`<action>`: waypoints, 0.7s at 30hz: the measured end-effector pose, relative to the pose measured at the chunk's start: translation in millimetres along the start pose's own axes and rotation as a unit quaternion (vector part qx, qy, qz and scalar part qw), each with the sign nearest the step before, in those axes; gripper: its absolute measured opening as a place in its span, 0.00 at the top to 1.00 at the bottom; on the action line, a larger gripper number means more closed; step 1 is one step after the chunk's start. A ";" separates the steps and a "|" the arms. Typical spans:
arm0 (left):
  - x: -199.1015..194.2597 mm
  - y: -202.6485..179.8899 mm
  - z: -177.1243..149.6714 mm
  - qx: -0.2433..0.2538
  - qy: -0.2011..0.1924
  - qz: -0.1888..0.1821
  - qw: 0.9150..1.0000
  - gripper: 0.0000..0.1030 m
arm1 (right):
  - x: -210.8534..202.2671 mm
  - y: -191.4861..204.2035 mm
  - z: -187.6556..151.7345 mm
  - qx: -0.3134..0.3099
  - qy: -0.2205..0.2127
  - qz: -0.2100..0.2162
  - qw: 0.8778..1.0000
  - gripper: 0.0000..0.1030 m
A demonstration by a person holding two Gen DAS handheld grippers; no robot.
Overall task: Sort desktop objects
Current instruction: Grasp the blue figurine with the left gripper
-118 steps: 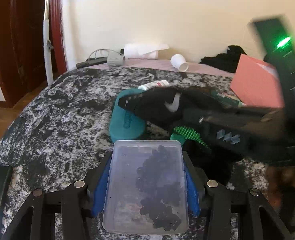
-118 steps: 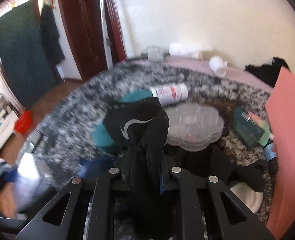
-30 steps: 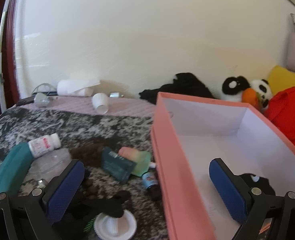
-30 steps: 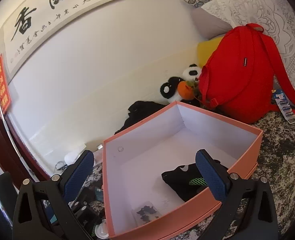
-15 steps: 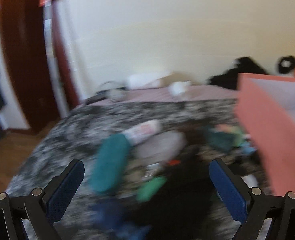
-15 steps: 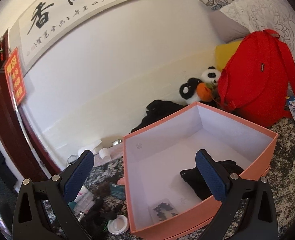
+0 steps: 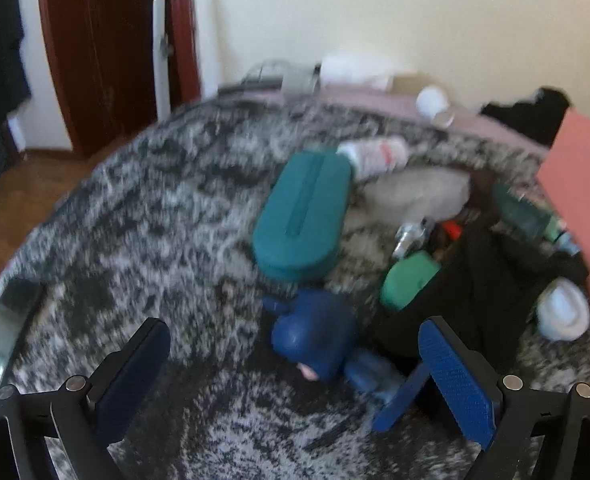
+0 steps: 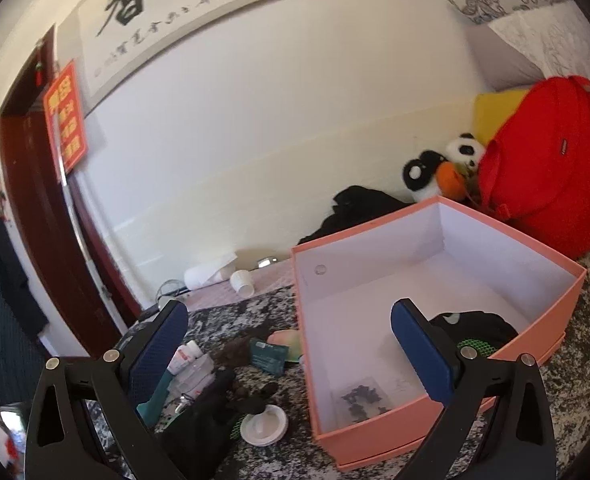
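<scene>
Blue, soft and blurred: a small blue toy (image 7: 315, 336) lies on the speckled counter (image 7: 135, 216) right between the spread jaws of the left gripper (image 7: 295, 364), which grips nothing. Just beyond it sit the teal case (image 7: 303, 212), a green lump (image 7: 409, 278) and a black cloth (image 7: 483, 292), all packed close, with a white lid (image 7: 563, 314) by the pink box (image 7: 587, 200). The risk here, I'd say, is the crowding: closing on the toy could snag the cloth beside the right-hand pad, or shove the toy into the teal case. The view is smeared with motion too, so a rushed closing may land off-centre.

Over to the right wrist view: the right gripper (image 8: 287, 340) hangs above the counter, jaws wide apart and empty, the pink box (image 8: 495, 240) open below with a black glove (image 8: 479, 332) and a clear case of dark bits (image 8: 361, 398) on its floor. If it drops now, one jaw could clip the box wall and skid it.

Against a second ago: the left camera has swung away from the box interior down onto the pile, jaws open as before. The right view has shifted so the clutter left of the box shows more. Nearly four seconds back the left pinched that clear case and the right the glove; both now lie in the box
</scene>
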State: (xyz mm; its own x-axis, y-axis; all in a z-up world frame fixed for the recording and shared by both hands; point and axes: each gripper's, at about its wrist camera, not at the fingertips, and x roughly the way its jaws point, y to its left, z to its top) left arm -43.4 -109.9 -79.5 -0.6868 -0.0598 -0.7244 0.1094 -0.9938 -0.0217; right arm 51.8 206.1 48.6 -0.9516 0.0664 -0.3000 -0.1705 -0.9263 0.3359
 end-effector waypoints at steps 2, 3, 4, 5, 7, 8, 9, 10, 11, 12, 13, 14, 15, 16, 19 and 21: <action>12.3 1.9 -2.1 -0.016 0.025 -0.005 1.000 0.00 | 0.2 9.6 -4.1 -0.014 0.003 0.006 1.000 0.00; 16.9 2.3 -2.9 -0.023 0.033 -0.008 0.999 0.00 | 0.7 13.9 -6.4 -0.021 0.004 0.007 1.000 0.00; 21.4 2.7 -3.7 -0.031 0.041 -0.011 0.999 0.00 | 1.2 17.8 -8.5 -0.029 0.006 0.008 1.000 0.00; 25.5 4.3 -5.0 -0.040 0.048 -0.012 0.998 0.00 | 1.5 21.5 -10.8 -0.035 0.008 0.008 0.999 0.00; 34.6 8.2 -7.7 -0.062 0.060 -0.013 0.996 0.00 | 2.8 26.3 -14.3 -0.043 0.012 0.010 0.999 0.00; 39.2 10.2 -9.0 -0.073 0.067 -0.013 0.995 0.00 | 3.5 28.3 -15.9 -0.045 0.014 0.011 0.999 0.00; 45.1 13.1 -10.5 -0.087 0.073 -0.021 0.993 0.00 | 4.2 30.1 -17.3 -0.048 0.016 0.011 0.999 0.00; 50.4 15.2 -11.7 -0.099 0.077 -0.028 0.992 0.00 | 4.4 31.9 -18.7 -0.051 0.017 0.012 0.998 0.00; 55.5 17.1 -12.8 -0.111 0.081 -0.035 0.990 0.00 | 5.1 33.6 -19.9 -0.053 0.019 0.013 0.998 0.00; 58.7 16.4 -12.8 -0.113 0.077 -0.032 0.990 0.00 | 5.6 34.6 -20.8 -0.055 0.020 0.013 0.998 0.00; 59.8 12.9 -12.9 -0.105 0.067 -0.028 0.992 0.00 | 5.9 35.5 -21.9 -0.056 0.021 0.013 0.998 0.00; 60.6 9.0 -13.1 -0.096 0.055 -0.025 0.994 0.00 | 6.1 36.5 -23.0 -0.058 0.022 0.014 0.998 0.00; 61.4 5.0 -13.3 -0.086 0.043 -0.022 0.995 0.01 | 6.1 37.1 -23.7 -0.059 0.023 0.014 0.998 0.00; 62.1 2.9 -13.7 -0.081 0.038 -0.024 0.996 0.07 | 6.2 37.2 -23.9 -0.059 0.023 0.014 0.998 0.00; 57.1 -7.5 -11.6 -0.034 0.035 -0.021 0.999 0.45 | 6.1 36.1 -23.4 -0.058 0.024 0.016 0.998 0.00; 50.7 -16.4 -12.9 0.005 0.028 -0.015 0.999 0.45 | 5.0 34.6 -21.4 -0.056 0.021 0.020 0.998 0.00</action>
State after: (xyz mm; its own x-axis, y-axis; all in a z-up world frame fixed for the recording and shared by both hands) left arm -70.7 -95.4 -124.7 -0.6479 -0.0238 -0.7613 0.0818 -0.9959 -0.0384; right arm 46.7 166.5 39.6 -0.9453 0.0152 -0.3257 -0.1009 -0.9635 0.2478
